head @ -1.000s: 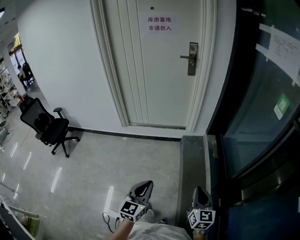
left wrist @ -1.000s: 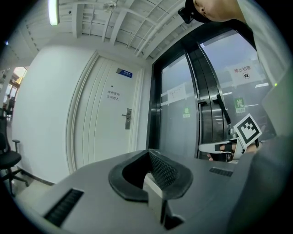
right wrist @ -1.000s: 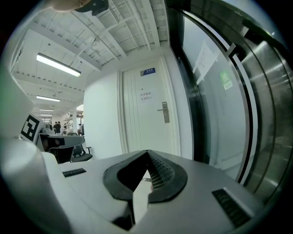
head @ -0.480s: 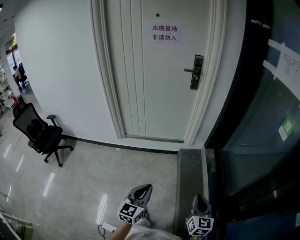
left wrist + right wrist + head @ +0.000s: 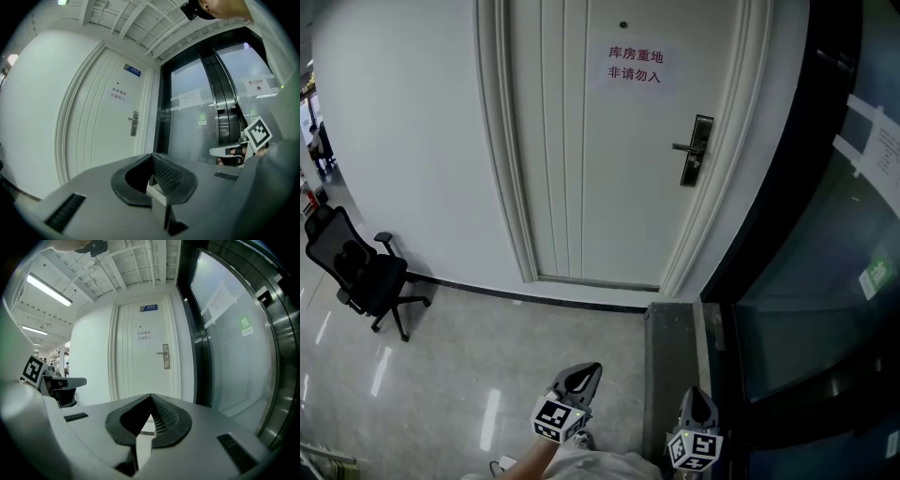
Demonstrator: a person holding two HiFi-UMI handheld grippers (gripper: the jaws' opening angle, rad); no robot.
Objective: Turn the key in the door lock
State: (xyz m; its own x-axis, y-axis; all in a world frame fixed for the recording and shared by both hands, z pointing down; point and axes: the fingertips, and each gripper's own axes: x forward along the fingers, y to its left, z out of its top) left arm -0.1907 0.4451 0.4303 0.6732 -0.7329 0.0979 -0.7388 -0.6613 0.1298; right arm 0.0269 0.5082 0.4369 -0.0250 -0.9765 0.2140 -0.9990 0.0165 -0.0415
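Your left gripper (image 5: 582, 375) and right gripper (image 5: 695, 401): jaws pressed together, nothing between them. White panelled door (image 5: 609, 178): its dark metal lock plate with lever handle (image 5: 701, 150) stands well ahead of both grippers.

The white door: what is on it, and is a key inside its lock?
On the door are a paper notice and a lock plate with a lever handle. What sits inside that lock plate is too small to make out.

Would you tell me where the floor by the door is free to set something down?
The floor between the chair and the dark strip is bare up to the door. Only the chair's corner is taken.
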